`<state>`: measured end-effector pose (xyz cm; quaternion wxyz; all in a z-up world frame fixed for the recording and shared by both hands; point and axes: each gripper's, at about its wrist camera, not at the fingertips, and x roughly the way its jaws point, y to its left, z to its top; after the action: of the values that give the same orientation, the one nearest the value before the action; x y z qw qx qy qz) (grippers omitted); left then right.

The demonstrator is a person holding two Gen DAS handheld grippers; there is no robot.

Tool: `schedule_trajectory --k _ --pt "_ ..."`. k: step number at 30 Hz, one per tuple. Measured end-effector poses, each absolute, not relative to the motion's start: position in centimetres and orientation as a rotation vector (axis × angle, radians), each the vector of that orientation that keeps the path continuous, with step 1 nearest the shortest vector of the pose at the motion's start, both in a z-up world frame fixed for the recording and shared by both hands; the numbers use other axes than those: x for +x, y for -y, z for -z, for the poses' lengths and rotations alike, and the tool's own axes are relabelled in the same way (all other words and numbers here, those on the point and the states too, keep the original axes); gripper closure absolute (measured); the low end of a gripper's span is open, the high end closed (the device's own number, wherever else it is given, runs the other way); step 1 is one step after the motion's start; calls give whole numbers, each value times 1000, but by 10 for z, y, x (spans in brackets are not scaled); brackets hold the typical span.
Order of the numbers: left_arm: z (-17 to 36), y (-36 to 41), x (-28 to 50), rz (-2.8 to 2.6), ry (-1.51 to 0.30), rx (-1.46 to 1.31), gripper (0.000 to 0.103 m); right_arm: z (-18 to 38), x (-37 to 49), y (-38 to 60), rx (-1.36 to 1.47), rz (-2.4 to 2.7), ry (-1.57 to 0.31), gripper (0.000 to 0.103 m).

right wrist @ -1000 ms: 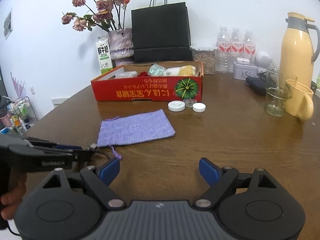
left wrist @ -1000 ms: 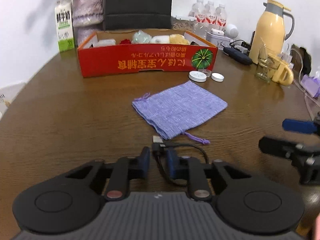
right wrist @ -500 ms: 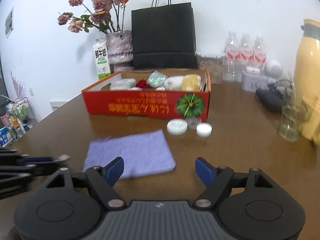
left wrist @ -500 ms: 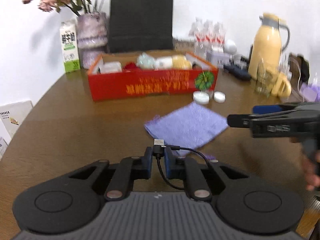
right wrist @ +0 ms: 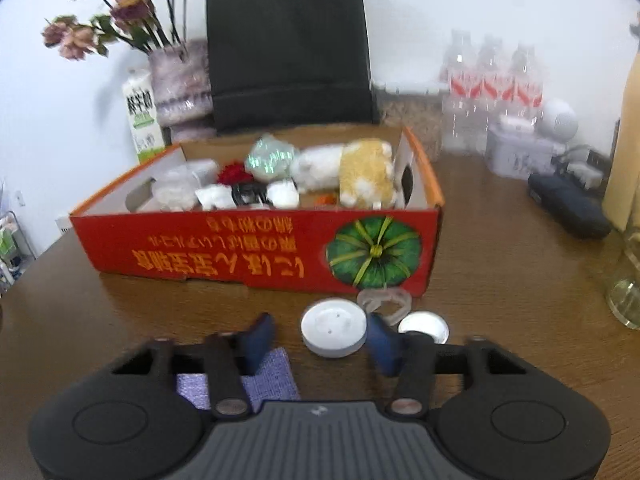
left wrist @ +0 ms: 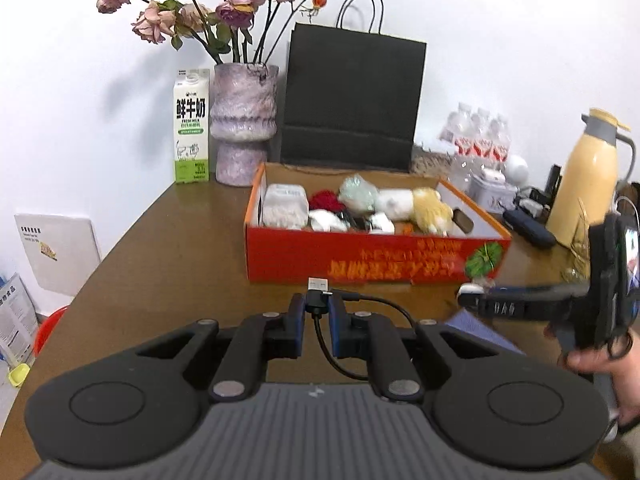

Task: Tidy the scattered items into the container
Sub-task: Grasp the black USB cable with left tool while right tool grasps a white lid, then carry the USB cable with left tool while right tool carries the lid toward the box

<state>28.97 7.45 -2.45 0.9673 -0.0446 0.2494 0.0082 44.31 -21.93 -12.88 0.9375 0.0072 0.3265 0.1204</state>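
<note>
Left claw (left wrist: 317,316) grips a black cable (left wrist: 318,300), plug end poking up at 12 o'clock. A second ago it was low over the purple pouch (right wrist: 256,376); now it is lifted and the red box (left wrist: 372,262) is close ahead at 12 o'clock, so the cable looks ready to go in. Right claw (right wrist: 320,338) was wide and far back; now it has come forward and its jaws are closing. A white lid (right wrist: 334,332) sits between them, not yet squeezed. A second lid (right wrist: 423,326) lies at 2 o'clock on the surface (right wrist: 500,280).
</note>
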Motion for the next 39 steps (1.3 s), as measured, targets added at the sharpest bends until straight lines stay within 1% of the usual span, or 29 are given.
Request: schedule_trajectory --k 1,2,5,12,19,23,30,39 --pt "24 -76 293 -15 -498 -93 90 131 445 218 6 -239 -672 68" --pt "23 -76 296 -14 -494 -93 90 133 445 216 -7 -233 -659 69" --pt "23 -78 301 -21 -489 -94 90 135 447 209 -40 -216 -654 68" --pt "25 -76 295 -18 -495 -105 90 134 457 204 -15 -223 -655 64" --pt "20 -76 283 -41 -493 -112 90 128 449 203 -13 -242 -652 65" --pt "19 -73 268 -43 -507 -120 90 107 406 209 -20 -260 -599 65" --pt "21 -60 241 -44 -552 -121 90 83 318 237 31 -291 -611 65" --pt "17 -26 168 57 -579 -85 90 58 207 249 -12 -356 -569 65"
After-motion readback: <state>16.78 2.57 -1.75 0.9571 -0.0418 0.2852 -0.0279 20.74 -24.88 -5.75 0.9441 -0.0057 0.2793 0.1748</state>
